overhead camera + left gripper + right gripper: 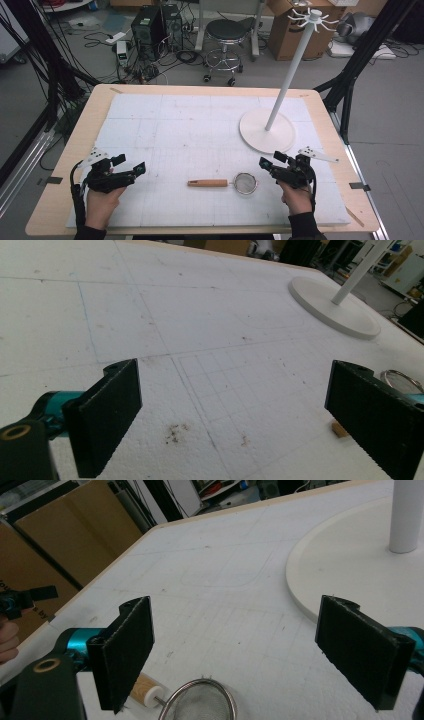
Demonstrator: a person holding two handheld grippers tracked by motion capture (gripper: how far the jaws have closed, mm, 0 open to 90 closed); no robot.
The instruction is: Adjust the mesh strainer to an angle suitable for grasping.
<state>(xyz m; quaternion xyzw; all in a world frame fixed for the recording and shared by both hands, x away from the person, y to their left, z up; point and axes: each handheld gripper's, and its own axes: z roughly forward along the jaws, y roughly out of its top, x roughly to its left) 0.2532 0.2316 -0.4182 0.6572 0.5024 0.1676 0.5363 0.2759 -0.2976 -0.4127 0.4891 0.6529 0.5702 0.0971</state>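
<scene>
mesh strainer (246, 183) empty, on foam mat (200, 130)

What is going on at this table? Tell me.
A person holds a gripper in each hand above a white foam mat. A small strainer with a wooden handle lies between them, untouched. The right gripper hovers open beside its mesh bowl; the left gripper is open too, farther off. A white hook stand waits at the back right.

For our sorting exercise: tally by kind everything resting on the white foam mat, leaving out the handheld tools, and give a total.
Strainer with wooden handle: 1
White hook stand: 1
Total: 2
</scene>
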